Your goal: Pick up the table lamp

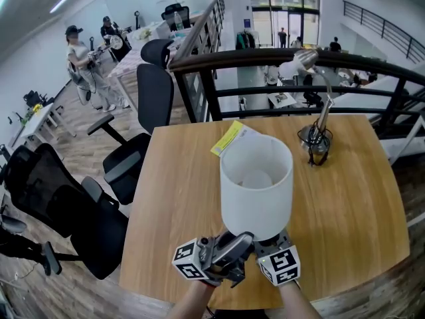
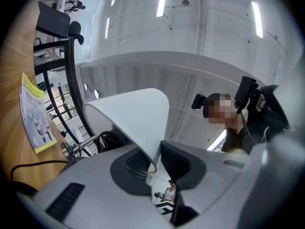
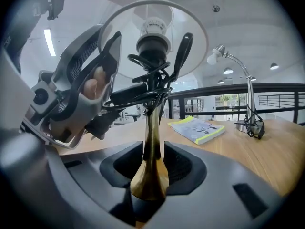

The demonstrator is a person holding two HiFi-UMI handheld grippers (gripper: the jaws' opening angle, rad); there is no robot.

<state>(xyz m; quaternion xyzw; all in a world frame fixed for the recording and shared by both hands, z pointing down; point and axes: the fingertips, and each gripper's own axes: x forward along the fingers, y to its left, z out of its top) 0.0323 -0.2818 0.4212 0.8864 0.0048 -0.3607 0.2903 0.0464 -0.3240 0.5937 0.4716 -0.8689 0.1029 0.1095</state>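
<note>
The table lamp has a white drum shade and a brass stem, and it stands upright over the near edge of the wooden table. My left gripper reaches up from below. It is shut on the lower rim of the shade, whose thin wall runs down between the pads. My right gripper is open. The brass stem rises between its spread jaws, and the pads stand off it. The bulb socket and black cord show under the shade. The lamp's foot is hidden.
A silver gooseneck desk lamp with a coiled cord stands at the table's far right. A yellow-edged booklet lies at the far middle. A dark railing runs behind the table. Office chairs stand to the left, and people are far off.
</note>
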